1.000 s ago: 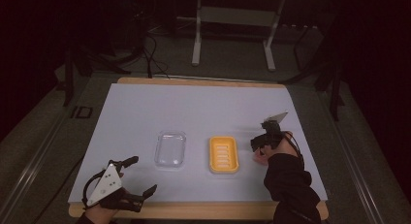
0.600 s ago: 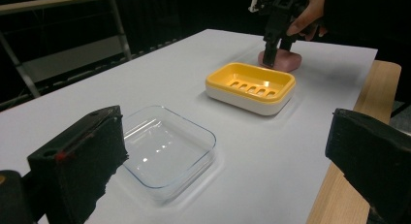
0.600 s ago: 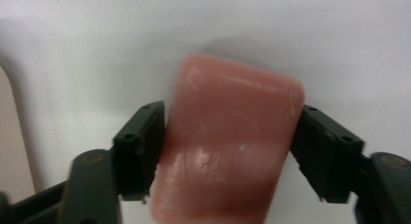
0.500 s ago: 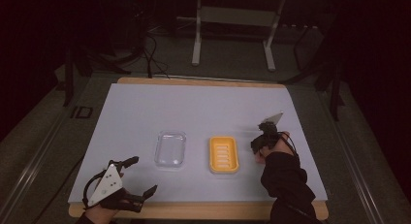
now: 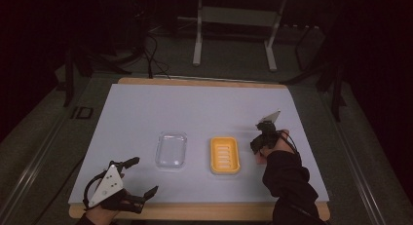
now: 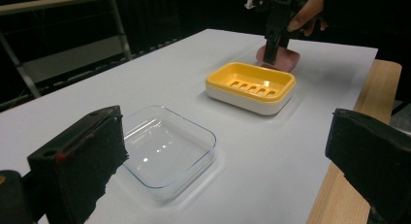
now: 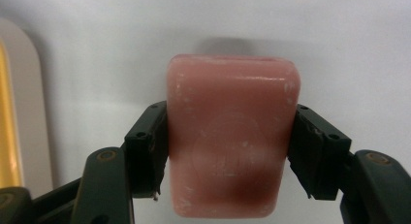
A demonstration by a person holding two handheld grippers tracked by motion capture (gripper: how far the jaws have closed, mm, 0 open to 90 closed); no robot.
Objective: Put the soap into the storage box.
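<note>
Right gripper (image 7: 228, 151): we had just closed it on the pink soap bar (image 7: 231, 136), lying on the table (image 5: 146, 108) beside the yellow soap dish (image 5: 225, 155) | Left gripper (image 5: 134, 178): parted, idle | Advice: we kept the grip centred, lifted straight, cleared the dish rim.

The table (image 5: 146, 108) has a white top with a wooden edge showing along its near and far sides. Three things lie directly on it, in a row across its near half. A clear dish (image 5: 171, 150) sits left of the middle, open side up. Just beside it, to the right and apart from it, stands a soap tray (image 5: 224, 155) with a slotted yellow top on a white base. Right of the tray, near it but not touching, lies a pink soap bar (image 6: 283, 59), flat on the white top.
</note>
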